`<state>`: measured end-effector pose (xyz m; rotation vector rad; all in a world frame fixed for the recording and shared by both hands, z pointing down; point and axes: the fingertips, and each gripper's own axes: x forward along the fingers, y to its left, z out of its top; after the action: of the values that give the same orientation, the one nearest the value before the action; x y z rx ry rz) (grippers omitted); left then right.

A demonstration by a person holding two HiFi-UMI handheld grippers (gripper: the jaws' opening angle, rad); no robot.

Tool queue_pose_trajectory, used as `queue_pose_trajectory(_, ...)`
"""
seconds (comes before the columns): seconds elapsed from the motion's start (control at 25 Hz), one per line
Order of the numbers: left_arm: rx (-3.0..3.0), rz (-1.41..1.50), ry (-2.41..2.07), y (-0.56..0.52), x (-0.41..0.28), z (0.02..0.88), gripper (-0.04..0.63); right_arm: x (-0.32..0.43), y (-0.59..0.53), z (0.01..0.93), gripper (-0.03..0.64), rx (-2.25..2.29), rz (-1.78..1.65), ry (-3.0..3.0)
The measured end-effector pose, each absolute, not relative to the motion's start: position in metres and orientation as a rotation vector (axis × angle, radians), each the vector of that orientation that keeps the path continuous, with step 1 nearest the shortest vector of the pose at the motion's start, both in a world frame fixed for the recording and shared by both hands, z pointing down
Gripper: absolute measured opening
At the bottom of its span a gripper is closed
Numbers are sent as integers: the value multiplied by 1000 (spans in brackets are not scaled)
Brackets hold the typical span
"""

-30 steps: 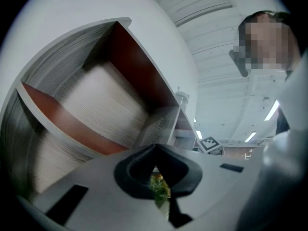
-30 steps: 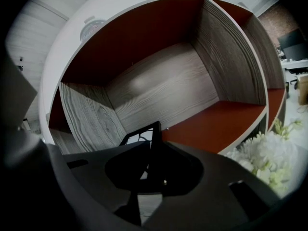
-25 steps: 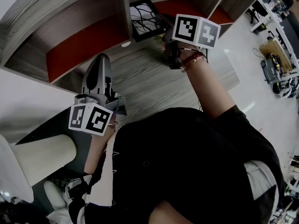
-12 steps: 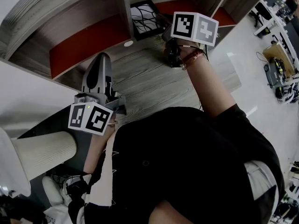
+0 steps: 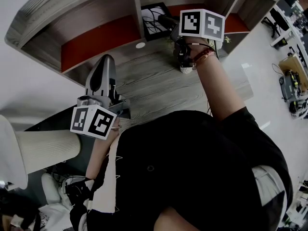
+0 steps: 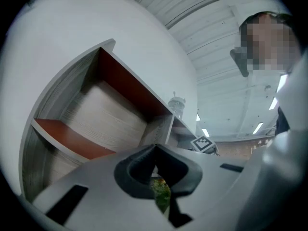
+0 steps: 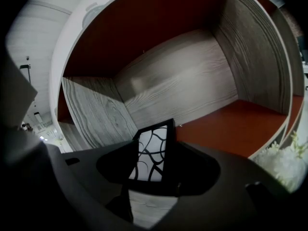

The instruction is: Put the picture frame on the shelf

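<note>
the picture frame (image 5: pixel 153 18) — black, with curling lines over white — stands on edge inside the shelf (image 5: pixel 98 41), in the compartment just right of its upright divider as the person faces it, leaning a little. the right gripper (image 5: pixel 169 23) reaches into that same compartment. its jaws have just been opening and now stand wide, one on each side of the frame, with the pads off it as far as i can see. the left gripper (image 5: pixel 107 59) hangs out in front of the shelf's left compartment, well apart from the frame — jaws closed together, nothing in them. what looks like a clear bottle (image 6: pixel 177 106) sits on top of the shelf.
</note>
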<state>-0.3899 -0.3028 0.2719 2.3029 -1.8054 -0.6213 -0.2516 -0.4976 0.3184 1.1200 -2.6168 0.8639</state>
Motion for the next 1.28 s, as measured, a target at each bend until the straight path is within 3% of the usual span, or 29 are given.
queue_pose_trajectory(0.72, 2242, -613, -1963, -263, -367, 254, 11, -242, -499, 308, 265, 987, 892, -2693)
queue_pose_trajectory(0.96, 2224, -610, -1968, -262, -350, 254, 11, -211, -495, 284, 194, 1089, 801, -2787)
queue_pose_trajectory(1.24, 2204, -608, -1983, -267, -329, 255, 11, -184, -460, 270, -3, 1021, 799, -2916)
queue_pose_trajectory(1.28, 2207, -607, -1981, -268, -324, 255, 11, -180, -455, 267, 3, 997, 821, -2943)
